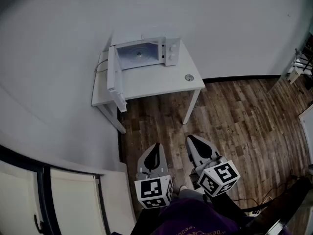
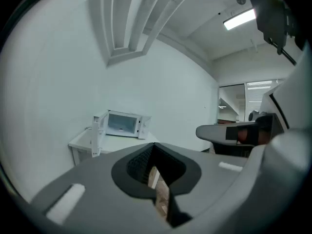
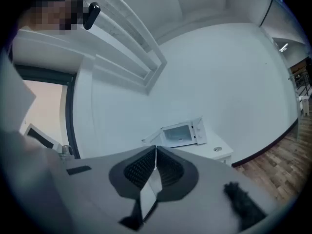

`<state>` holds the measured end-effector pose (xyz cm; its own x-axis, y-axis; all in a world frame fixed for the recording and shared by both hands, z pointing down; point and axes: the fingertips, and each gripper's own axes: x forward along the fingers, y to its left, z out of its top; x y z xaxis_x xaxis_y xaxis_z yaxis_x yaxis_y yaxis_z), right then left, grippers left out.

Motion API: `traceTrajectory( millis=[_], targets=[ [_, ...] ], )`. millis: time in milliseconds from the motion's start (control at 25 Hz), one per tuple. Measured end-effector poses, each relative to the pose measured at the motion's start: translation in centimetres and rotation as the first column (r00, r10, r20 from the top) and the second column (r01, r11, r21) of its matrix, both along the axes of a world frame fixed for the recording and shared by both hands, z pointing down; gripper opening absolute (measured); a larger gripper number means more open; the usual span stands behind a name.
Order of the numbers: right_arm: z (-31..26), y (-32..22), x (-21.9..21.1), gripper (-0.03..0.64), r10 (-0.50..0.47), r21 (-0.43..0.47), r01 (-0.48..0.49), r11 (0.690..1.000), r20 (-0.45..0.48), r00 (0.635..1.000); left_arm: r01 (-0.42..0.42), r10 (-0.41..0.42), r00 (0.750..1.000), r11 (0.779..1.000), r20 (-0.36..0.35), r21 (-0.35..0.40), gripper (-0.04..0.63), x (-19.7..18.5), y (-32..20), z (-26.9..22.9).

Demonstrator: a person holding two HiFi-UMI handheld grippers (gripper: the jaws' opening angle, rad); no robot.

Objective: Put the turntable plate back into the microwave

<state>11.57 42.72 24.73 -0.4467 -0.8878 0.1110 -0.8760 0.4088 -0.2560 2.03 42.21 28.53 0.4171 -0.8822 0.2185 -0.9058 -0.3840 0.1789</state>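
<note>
Microwave (image 1: 144, 53) on white table (image 1: 161, 86) at 12 o'clock, door (image 1: 113, 77) open. Small round object (image 1: 189, 77) at its 4 o'clock. Left gripper (image 1: 156, 146), right gripper (image 1: 191, 139) – both clenched, empty – well apart from table.

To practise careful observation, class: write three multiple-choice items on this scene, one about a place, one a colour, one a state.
1. The microwave stands: A on the table; B on a chair; C on a shelf.
2. The table is: A black; B white; C red.
3. The microwave's door is: A shut; B open; C missing.
Key: 1 A, it sits on the tabletop; 2 B, top and legs are white; 3 B, it swings out, showing the cavity.
</note>
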Motion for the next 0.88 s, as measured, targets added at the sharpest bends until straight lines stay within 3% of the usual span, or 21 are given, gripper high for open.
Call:
traceTrajectory(
  millis=[440, 880],
  targets=[
    [1.7, -2.3, -1.4, 0.011, 0.008, -0.016, -0.008, 1.0, 0.005, 1.0, 0.007, -0.007, 1.0, 0.999, 0.001, -0.051, 0.003, -2.2, -2.0, 2.6],
    [1.2, -11.6, -0.2, 0.011, -0.029, 0.01, 0.029, 1.0, 0.012, 1.0, 0.053, -0.052, 0.998, 0.998, 0.03, -0.03, 0.003, -1.8, -10.5, 2.2]
  ],
)
